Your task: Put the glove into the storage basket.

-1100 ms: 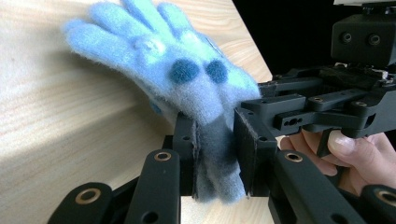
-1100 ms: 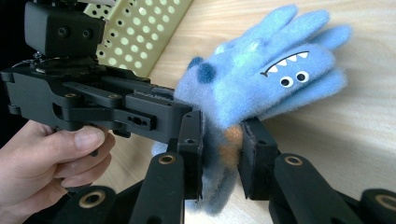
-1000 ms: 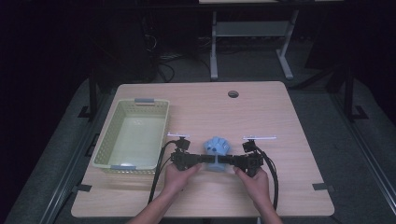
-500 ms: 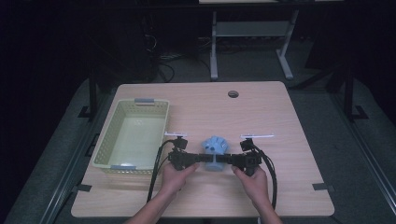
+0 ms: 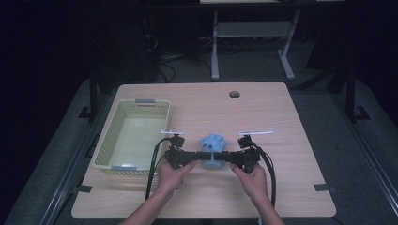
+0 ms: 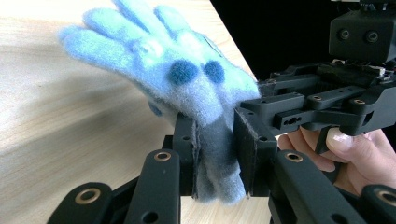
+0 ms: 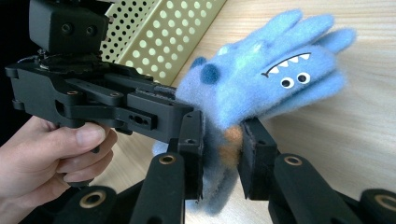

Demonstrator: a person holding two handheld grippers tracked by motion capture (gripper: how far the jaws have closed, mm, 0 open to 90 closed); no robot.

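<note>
one wooden table (image 5: 291, 122). on it: one pale green basket (image 5: 108, 140), left of the glove; one fuzzy blue glove (image 5: 212, 144); two black grippers, the left gripper (image 5: 199, 156) and right gripper (image 5: 224, 157), either side of the glove; two hands, one behind each gripper.

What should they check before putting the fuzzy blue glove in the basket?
1. Left hand-held gripper shut on the glove cuff: ok.
2. Right hand-held gripper shut on the cuff too: ok.
3. Glove lifted off the table: cannot tell.
4. Basket has room inside: ok.
5. Path from glove to basket free of other things: ok.
6. Cables clear of the basket rim: not ok, the left one trails right beside it.
</note>
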